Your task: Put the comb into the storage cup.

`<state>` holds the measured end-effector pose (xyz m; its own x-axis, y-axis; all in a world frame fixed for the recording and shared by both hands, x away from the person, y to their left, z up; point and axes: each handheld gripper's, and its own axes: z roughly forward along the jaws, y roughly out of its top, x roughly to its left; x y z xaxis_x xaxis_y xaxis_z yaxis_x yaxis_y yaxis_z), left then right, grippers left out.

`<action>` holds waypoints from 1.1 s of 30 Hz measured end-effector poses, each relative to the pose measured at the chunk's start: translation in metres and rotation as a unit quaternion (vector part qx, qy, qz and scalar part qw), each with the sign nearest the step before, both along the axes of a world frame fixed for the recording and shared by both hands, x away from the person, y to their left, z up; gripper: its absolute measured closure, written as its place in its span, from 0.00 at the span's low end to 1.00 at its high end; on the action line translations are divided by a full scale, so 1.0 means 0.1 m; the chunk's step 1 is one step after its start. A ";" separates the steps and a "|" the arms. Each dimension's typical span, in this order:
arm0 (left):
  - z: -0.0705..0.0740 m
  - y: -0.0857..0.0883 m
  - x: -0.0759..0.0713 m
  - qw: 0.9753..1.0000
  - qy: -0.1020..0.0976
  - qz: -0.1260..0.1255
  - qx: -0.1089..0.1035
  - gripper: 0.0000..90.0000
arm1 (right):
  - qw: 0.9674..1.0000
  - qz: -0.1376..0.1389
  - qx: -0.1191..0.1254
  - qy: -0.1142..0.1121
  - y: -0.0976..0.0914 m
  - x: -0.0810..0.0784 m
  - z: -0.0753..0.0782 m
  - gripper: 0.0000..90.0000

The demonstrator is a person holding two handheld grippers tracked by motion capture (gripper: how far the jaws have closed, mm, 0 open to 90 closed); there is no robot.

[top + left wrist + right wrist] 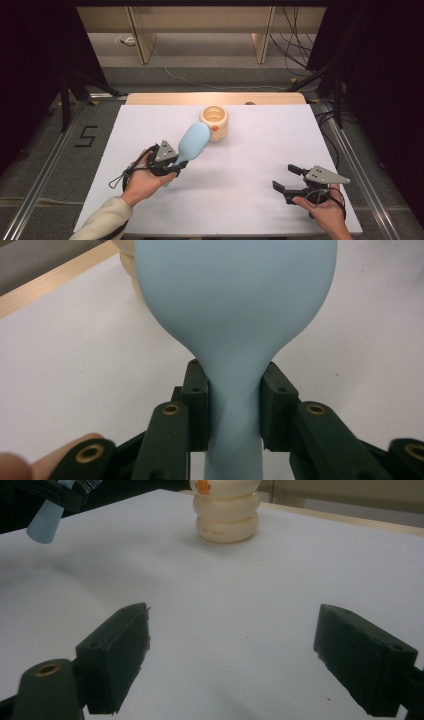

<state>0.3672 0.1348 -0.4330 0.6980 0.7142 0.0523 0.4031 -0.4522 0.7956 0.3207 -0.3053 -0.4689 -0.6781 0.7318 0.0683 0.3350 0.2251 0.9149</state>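
White table (240,170) on grey floor, cream ribbed pot (214,122) near its far edge, left gripper (234,395) clamping neck of light blue brush (192,143), brush head just beside pot, right gripper (288,178) jaws spread wide, empty, well apart from pot

The hairbrush (193,142) looks smooth matt blue plastic, the cup (215,122) glossy cream plastic, the table (250,165) matt white.

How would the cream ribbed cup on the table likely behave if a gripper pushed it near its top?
The cup stands upright on a wide flat base, so it would probably slide rather than tip. Its round, stacked-ring wall looks smooth, so a gripper might slip. On its side, it would likely roll.
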 end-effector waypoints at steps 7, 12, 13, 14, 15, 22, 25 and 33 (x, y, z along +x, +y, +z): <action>0.00 0.00 0.00 1.000 -0.008 0.008 -0.022 0.77 | 1.000 -0.011 0.011 -0.007 0.02 0.00 0.02 0.17; 0.03 -0.02 -0.02 0.999 -0.018 0.011 -0.030 0.77 | 0.999 -0.020 0.026 -0.017 0.04 0.01 0.06 0.14; 0.03 -0.03 -0.02 0.999 -0.019 0.011 -0.030 0.77 | 0.999 -0.022 0.026 -0.019 0.05 0.02 0.07 0.13; 0.03 -0.03 -0.03 0.999 -0.017 0.011 -0.030 0.77 | 0.999 -0.022 0.026 -0.019 0.06 0.02 0.07 0.12; 0.03 -0.04 -0.03 0.999 -0.018 0.011 -0.031 0.77 | 0.999 -0.023 0.026 -0.018 0.07 0.02 0.07 0.11; 0.04 -0.06 -0.04 0.999 -0.020 0.007 -0.033 0.77 | 0.999 -0.020 0.013 -0.031 0.14 0.04 0.13 0.00; 0.05 -0.07 -0.04 0.999 -0.022 0.008 -0.035 0.77 | 0.999 -0.022 0.014 -0.033 0.15 0.05 0.15 0.00; 0.07 -0.09 -0.06 0.999 -0.032 0.009 -0.042 0.77 | 0.999 -0.027 0.035 -0.031 0.20 0.09 0.18 0.00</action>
<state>0.3611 0.1253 -0.4261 0.6827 0.7298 0.0362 0.3567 -0.3761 0.8552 0.3302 -0.2851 -0.4512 -0.6416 0.7628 0.0802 0.2873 0.1421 0.9472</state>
